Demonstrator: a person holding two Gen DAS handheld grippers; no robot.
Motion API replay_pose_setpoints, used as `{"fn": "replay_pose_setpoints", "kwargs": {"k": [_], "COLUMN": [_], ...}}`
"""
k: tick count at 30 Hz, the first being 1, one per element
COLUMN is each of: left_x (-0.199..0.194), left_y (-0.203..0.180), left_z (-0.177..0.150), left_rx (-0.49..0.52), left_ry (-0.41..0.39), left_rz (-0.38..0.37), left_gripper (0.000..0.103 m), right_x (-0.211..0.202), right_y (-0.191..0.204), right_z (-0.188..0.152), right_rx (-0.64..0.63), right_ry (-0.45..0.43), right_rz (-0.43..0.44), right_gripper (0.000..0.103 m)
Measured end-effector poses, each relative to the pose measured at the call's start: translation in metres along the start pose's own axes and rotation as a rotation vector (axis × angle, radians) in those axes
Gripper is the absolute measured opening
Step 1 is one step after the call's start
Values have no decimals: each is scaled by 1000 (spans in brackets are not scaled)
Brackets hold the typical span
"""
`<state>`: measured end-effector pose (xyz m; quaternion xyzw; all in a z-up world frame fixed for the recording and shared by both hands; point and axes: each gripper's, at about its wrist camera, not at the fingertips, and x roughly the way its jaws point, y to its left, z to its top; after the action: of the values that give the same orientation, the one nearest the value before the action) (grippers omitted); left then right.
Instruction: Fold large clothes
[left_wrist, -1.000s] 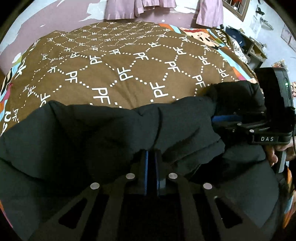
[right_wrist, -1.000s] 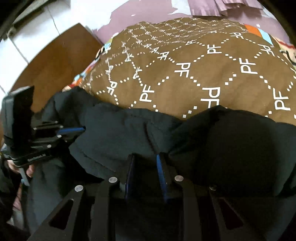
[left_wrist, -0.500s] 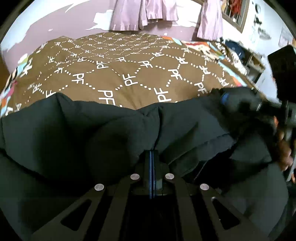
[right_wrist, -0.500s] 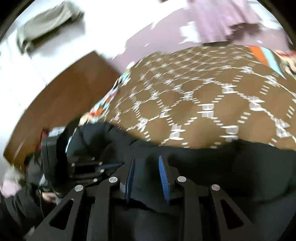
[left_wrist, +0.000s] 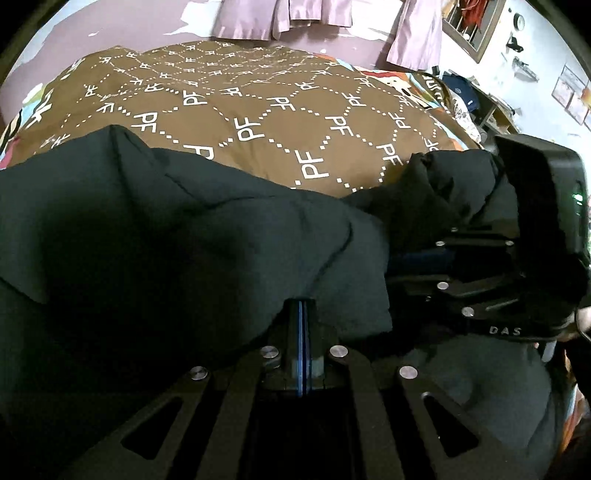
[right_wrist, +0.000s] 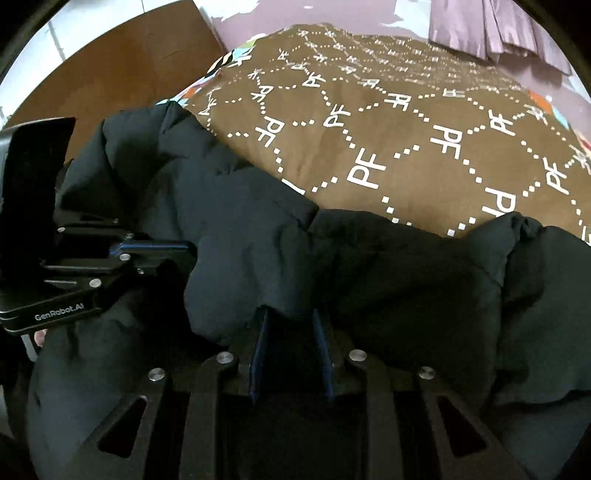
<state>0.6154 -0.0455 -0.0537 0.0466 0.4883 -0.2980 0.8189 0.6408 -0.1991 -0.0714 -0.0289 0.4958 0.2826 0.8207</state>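
**Inspector:** Start at the claws. What state are they in?

**Assistant:** The left gripper (left_wrist: 303, 332) has its blue pads pressed together, with only a thin line between them. The edge of the black padded jacket (left_wrist: 177, 251) drapes over the tips, so it appears clamped on a fold of it. The right gripper (right_wrist: 291, 332) has its jaws set apart at a moderate gap. Jacket fabric lies over and between the tips, but whether it is pinched I cannot tell.

**Inspector:** Location of the garment?

**Assistant:** It is bunched along the near edge of the bed, on the brown patterned quilt (left_wrist: 280, 122). It spans from the near left corner towards the right side. The far half of the quilt is uncovered.

**Inspector:** Which step is in hand?

**Assistant:** In my judgement, an early fold. Both claws sit at the near hem, side by side, and the bulk is heaped rather than flat.

**Inspector:** What does the next move call for?

**Assistant:** The right claw would need to close firmly on the fabric. Then both should carry the hem together towards the far edge, kept level, so the thick padding does not slip or roll.
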Motion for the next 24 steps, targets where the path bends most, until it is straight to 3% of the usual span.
{"fn": "replay_pose_setpoints", "kwargs": {"k": [7,11,15,19,24], "left_x": [-5,-3,0,7,8], "left_y": [1,0,-7,-20,-23], "left_z": [-7,-9,-11,-12,-13], "left_rx": [15,20,42,91,108], "left_ry": [-42,-46,-44,-43,-61], "left_rz": [14,29,68,146,178], "left_gripper": [2,2,2,2,2], "right_x": [-33,-61,-57,-32,-42], "right_y": [-1,-15,-29,-14,-26], "right_z": [-14,-25,-34,-27,-33], "right_rx": [40,156,221,160,201], "right_ry": [-128,-180,-139,-100,-167], "right_rz": [-12,-157,-160,-256,-178], "right_gripper": [22,21,18,18,19]}}
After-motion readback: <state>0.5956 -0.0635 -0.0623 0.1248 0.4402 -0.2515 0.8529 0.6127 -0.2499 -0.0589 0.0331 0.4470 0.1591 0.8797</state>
